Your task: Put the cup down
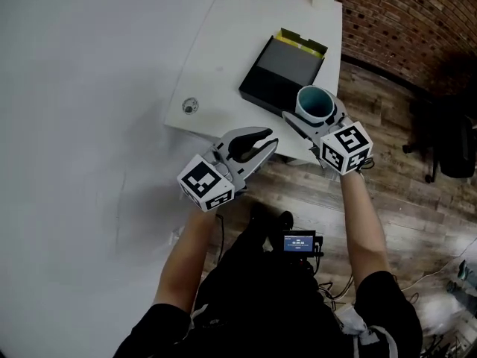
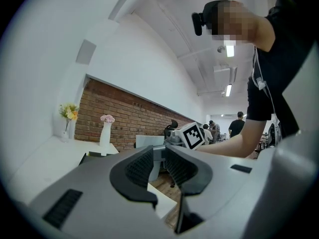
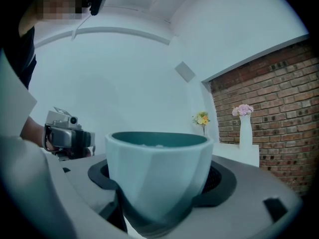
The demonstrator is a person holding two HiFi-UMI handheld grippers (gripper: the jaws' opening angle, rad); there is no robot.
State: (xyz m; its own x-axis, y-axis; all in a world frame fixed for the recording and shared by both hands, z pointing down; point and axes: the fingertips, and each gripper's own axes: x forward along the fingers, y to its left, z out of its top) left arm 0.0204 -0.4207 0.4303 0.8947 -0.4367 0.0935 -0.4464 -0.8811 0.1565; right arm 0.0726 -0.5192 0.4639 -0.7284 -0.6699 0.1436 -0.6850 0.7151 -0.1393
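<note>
- The pads (image 3: pixel 218 177) of the right gripper (image 3: pixel 159 185) press on either side of the pale teal cup (image 3: pixel 158 176). The cup stands upright between them, mouth up, and the jaws are wide because the cup is wide.
- Seen from above, the cup (image 1: pixel 316 101) hangs over the near right corner of the white tabletop (image 1: pixel 223 66), just beside the near corner of the black box (image 1: pixel 282 67). I can't quite tell how far its base is off the surface.
- To set it down well, I'd keep it level and bring it in from the edge, clear of the box. I'd lower it until the base sits flat, and only then spread the jaws and draw straight back.
- The left gripper (image 1: pixel 257 146) is by the near edge, jaws slightly apart and empty. It is best kept clear.
</note>
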